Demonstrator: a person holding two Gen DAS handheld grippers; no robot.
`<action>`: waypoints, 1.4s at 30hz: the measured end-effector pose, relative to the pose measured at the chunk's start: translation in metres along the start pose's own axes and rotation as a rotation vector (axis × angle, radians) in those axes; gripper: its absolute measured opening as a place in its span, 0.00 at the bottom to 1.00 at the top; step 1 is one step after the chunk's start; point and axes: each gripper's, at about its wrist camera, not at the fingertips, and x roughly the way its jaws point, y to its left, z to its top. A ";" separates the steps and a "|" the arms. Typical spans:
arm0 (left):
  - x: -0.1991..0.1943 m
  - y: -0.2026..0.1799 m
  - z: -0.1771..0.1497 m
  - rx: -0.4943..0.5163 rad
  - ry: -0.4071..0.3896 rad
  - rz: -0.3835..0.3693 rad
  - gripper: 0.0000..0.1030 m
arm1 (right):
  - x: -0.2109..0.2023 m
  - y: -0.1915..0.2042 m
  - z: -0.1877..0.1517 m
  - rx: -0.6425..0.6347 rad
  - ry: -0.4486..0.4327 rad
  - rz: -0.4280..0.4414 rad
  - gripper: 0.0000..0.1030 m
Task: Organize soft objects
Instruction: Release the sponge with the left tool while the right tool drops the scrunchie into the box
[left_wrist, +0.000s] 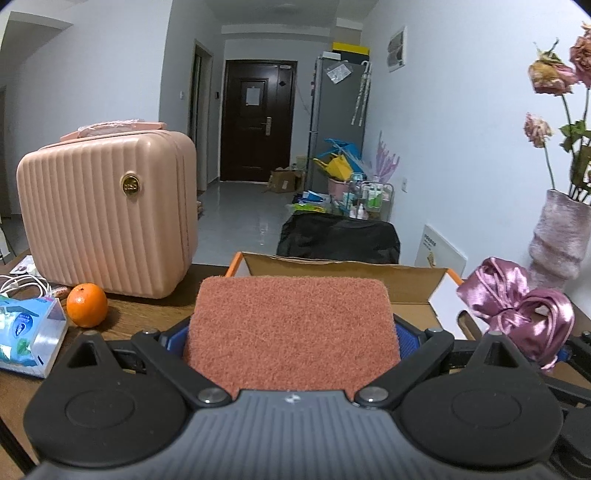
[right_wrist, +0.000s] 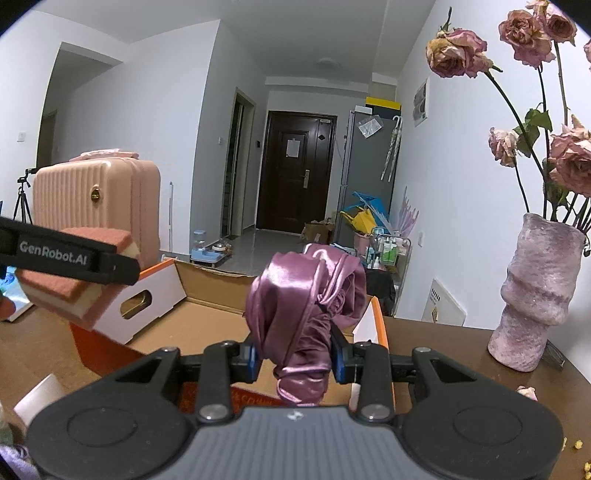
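Observation:
My left gripper (left_wrist: 291, 332) is shut on a reddish-brown scouring sponge (left_wrist: 291, 328) with a yellow foam layer, held above the near edge of an open cardboard box (left_wrist: 406, 284). The sponge also shows in the right wrist view (right_wrist: 85, 280), over the box's left flap. My right gripper (right_wrist: 295, 358) is shut on a bunched pink-purple satin cloth (right_wrist: 306, 306), held over the box (right_wrist: 207, 317). The cloth also shows in the left wrist view (left_wrist: 517, 306) at the right.
A pink ribbed case (left_wrist: 107, 214) stands at the left on the brown table (left_wrist: 147, 317), with an orange (left_wrist: 86, 305), a tissue pack (left_wrist: 29, 332) and white cables. A pink vase (right_wrist: 535, 291) of dried roses stands at the right. A black chair (left_wrist: 338, 236) is behind the box.

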 end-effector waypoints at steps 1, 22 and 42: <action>0.003 0.001 0.001 -0.001 -0.002 0.008 0.96 | 0.003 0.000 0.001 0.002 0.000 -0.001 0.34; 0.045 0.005 0.009 -0.039 -0.013 0.100 0.97 | 0.049 -0.004 0.008 0.001 0.044 -0.019 0.44; 0.054 0.010 0.008 -0.059 0.052 0.072 1.00 | 0.042 -0.009 0.011 0.017 0.018 -0.070 1.00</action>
